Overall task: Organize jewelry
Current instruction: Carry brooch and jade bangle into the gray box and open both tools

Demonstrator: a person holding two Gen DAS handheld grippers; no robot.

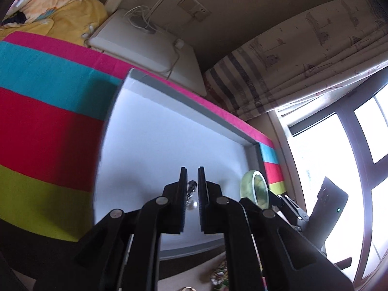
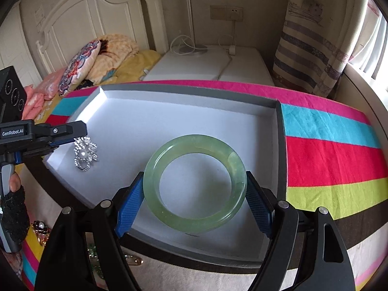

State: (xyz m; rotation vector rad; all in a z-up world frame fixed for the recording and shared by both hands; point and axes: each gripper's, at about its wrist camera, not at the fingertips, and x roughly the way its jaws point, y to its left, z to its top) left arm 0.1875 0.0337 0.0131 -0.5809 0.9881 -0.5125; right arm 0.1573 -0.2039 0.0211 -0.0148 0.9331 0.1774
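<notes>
A shallow grey-rimmed white tray [image 2: 189,88] [image 1: 184,101] lies on a striped cloth [image 2: 327,155]. My right gripper [image 2: 194,177] is shut on a pale green jade bangle [image 2: 155,165], its blue pads [image 2: 131,203] pressing on both sides above the tray's near right part. In the left wrist view the bangle [image 1: 257,189] shows edge-on at the right. A silver brooch with a pearl [image 2: 84,152] [image 1: 191,194] sits at the tray's left, just under my left gripper [image 2: 81,133] [image 1: 192,169]. That gripper's jaws stand a narrow slit apart, and the pads do not visibly press on the brooch.
More jewelry [image 2: 41,230] lies on the cloth before the tray's near left corner. A gloved hand [image 2: 14,208] holds the left gripper. Behind the table stand a white nightstand [image 2: 206,65] with cables, a bed with pillows [image 2: 80,68] and a curtain [image 2: 310,48].
</notes>
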